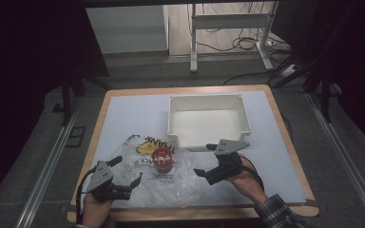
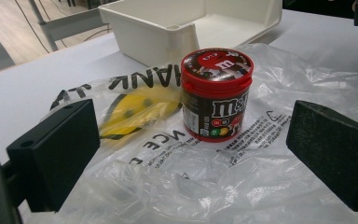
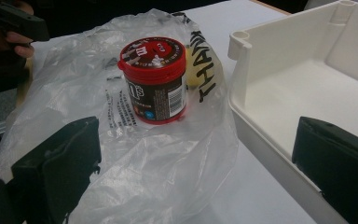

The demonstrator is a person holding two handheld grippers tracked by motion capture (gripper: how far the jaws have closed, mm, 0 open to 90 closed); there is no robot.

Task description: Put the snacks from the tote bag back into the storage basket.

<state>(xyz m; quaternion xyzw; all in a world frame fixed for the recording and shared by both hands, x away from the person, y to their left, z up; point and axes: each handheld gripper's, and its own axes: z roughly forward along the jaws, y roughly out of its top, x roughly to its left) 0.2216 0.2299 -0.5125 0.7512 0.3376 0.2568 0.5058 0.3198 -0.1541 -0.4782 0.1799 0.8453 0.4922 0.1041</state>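
At the near middle of the pale surface [image 1: 123, 114], a clear plastic bag [image 1: 180, 183] lies flat and crumpled, and a small M&M's candy tub [image 1: 162, 160] stands upright on it, red lid up, with the "m&m's" name readable on its brown side in the left gripper view. The bag carries black lettering, "THANK" with more letters cut off, a yellow smiley print just beside the tub, and lines of small print too fine to read. Just beyond the bag sits a white open box [image 1: 209, 100], its near wall close to the bag's far edge, with bare surface along its left and right sides and a wooden rim showing around the surface's edges. The left gripper [image 1: 129, 171] rests at the bag's near left edge, jaws spread wide and holding nothing, the tub standing apart between and ahead of them. The right gripper [image 1: 205, 159] hovers at the bag's right, near the box's front corner, jaws likewise parted and empty.
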